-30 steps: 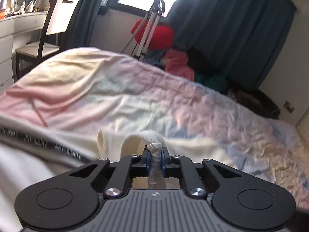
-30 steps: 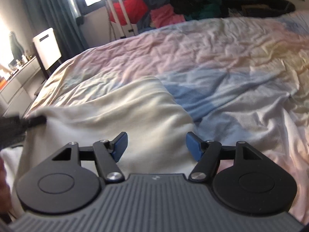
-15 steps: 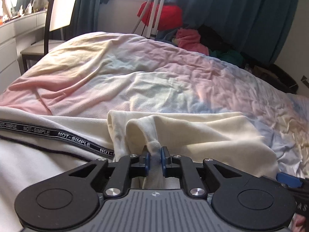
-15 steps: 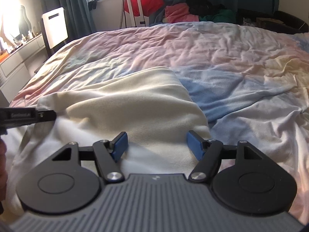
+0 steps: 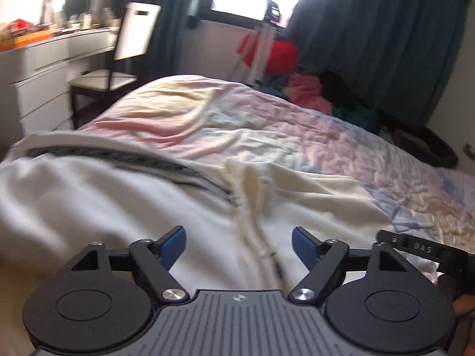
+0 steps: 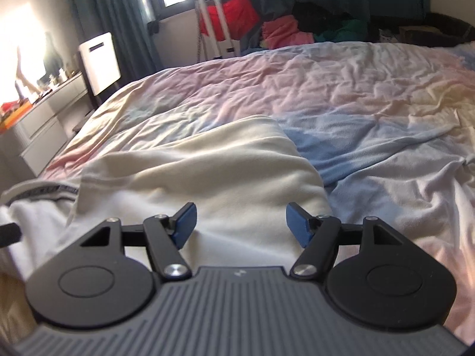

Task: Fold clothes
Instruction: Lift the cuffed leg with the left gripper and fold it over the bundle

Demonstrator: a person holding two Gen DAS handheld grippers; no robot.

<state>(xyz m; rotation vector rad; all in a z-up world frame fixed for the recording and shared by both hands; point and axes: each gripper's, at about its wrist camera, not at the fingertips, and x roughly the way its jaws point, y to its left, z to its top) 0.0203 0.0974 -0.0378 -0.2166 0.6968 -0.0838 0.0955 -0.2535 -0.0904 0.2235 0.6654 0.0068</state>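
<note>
Left wrist view: jaws of left gripper (image 5: 239, 244) wide, just opened, nothing pinched; cream garment (image 5: 207, 207) lying loose below, cuff fold at 12 o'clock.
Right wrist view: right gripper (image 6: 240, 224) wide, empty, over garment's folded part.
Garment: spread on bedspread (image 6: 356, 95), black stripe (image 5: 118, 160) at 10 o'clock.
Chair (image 5: 130, 44): 11 o'clock.

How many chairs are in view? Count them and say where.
1. The white-backed chair stands beside the white dresser, past the bed's far corner, left of the window. Others may be hidden.
</note>
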